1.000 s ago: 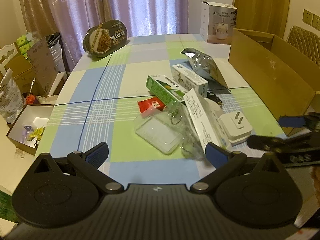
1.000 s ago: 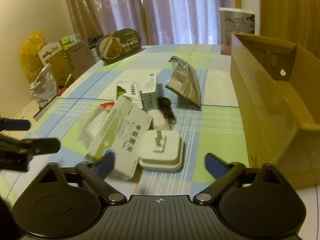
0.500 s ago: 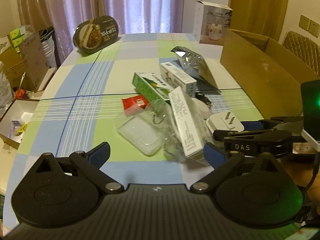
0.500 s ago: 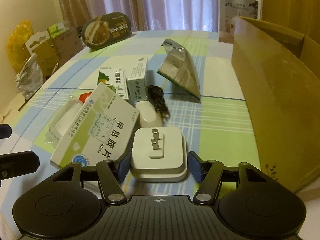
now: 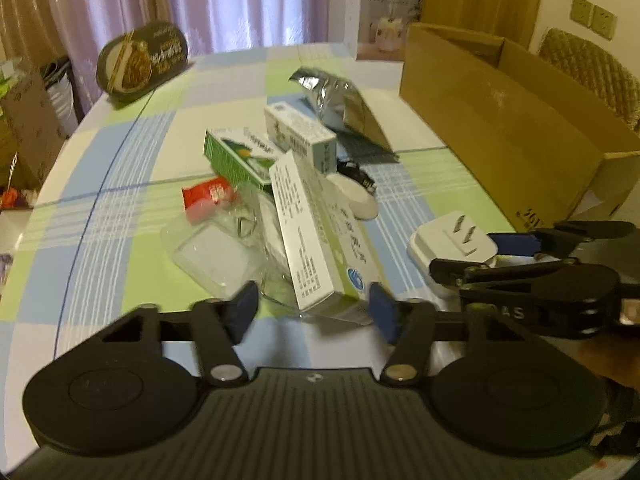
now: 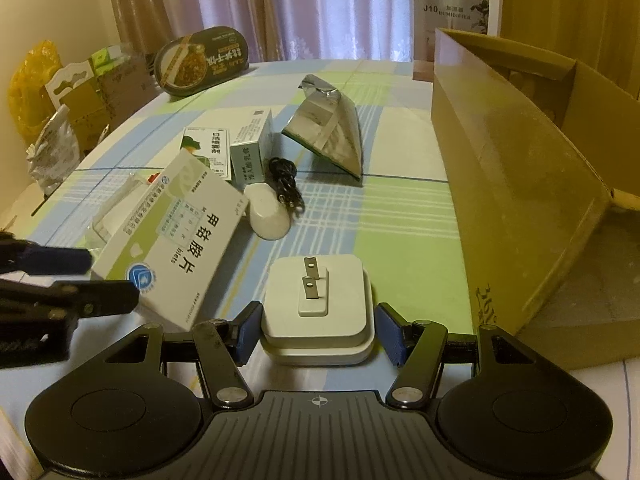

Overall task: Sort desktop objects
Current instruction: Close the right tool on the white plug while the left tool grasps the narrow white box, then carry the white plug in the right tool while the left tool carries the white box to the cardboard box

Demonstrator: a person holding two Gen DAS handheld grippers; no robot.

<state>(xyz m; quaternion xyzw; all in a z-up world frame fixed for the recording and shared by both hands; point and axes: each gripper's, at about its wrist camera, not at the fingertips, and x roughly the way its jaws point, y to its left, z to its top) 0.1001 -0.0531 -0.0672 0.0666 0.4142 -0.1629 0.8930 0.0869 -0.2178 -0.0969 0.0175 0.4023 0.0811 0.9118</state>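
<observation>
1. Your right gripper (image 6: 318,330) has its blue pads either side of the white plug adapter (image 6: 318,300), pinching it low over the desk (image 6: 400,240), prongs up; the cardboard box (image 6: 512,184) stands just to its right.
2. Your left gripper (image 5: 314,312) is spread apart, its pads flanking the near end of the white medicine box (image 5: 316,236); whether they touch it you cannot tell.
3. The silver pouch (image 6: 328,128) lies farther back; the white puck (image 6: 267,210) sits beside a black cord (image 6: 286,182).
</observation>
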